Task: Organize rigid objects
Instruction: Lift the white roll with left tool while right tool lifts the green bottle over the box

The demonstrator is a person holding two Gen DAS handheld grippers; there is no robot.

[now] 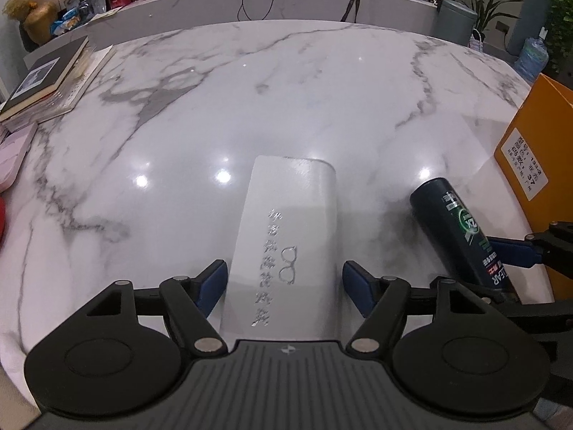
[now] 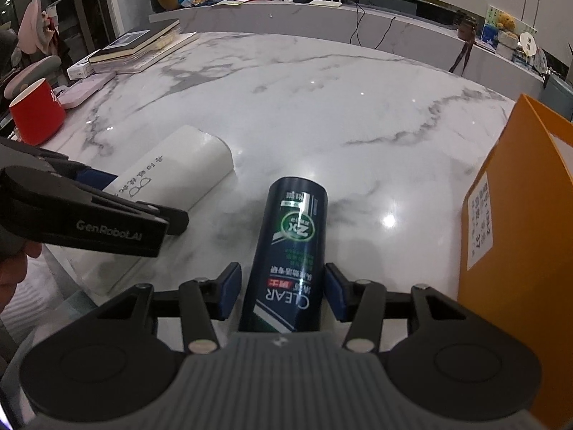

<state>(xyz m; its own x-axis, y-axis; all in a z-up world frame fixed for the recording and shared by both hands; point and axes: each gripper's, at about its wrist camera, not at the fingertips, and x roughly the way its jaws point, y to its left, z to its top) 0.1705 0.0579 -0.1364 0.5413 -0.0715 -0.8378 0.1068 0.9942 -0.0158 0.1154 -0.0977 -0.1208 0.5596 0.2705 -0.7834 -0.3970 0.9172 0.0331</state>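
A white glasses case (image 1: pixel 286 247) lies between the fingers of my left gripper (image 1: pixel 284 286). The left pad touches its side; a small gap shows at the right pad. It also shows in the right wrist view (image 2: pixel 179 168). A dark CLEAR bottle (image 2: pixel 286 261) lies between the fingers of my right gripper (image 2: pixel 283 294), whose pads sit close to its sides with slim gaps. The bottle also shows in the left wrist view (image 1: pixel 462 236). Both objects are over the marble table (image 1: pixel 250 107).
An orange box (image 2: pixel 519 251) stands at the right table edge, close to the bottle. A stack of books (image 1: pixel 46 82) and a pink case (image 1: pixel 14 157) lie at the left. A red cup (image 2: pixel 35 114) stands at the left edge.
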